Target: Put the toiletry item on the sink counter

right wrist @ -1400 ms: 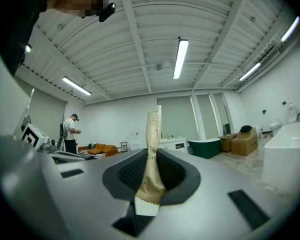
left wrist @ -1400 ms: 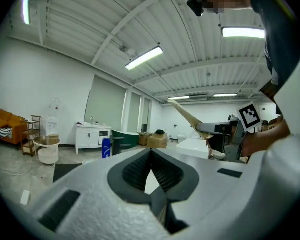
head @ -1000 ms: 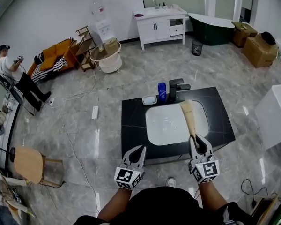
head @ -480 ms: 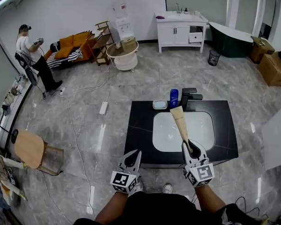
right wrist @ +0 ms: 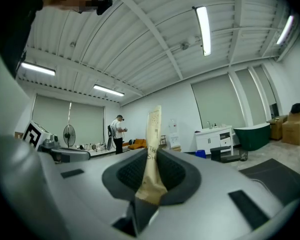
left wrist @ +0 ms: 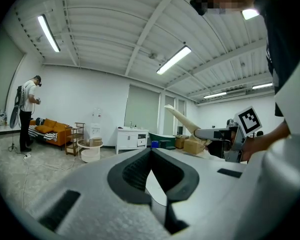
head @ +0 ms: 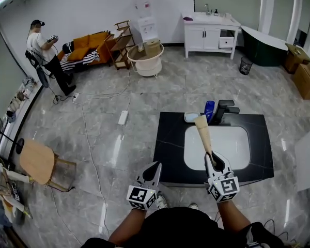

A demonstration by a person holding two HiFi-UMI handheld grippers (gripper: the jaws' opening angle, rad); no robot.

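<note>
Pinching a beige tube by its lower end in the right gripper at the sink counter; likely light, squashy, needing gentle hold; carrying left gripper closed.

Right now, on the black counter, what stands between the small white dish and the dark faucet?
A blue bottle stands between the small white dish and the dark faucet, as the head view shows.

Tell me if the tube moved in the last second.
Yes. The tube shifted left: its tip, formerly right of the faucet, now sits left of it.
</note>
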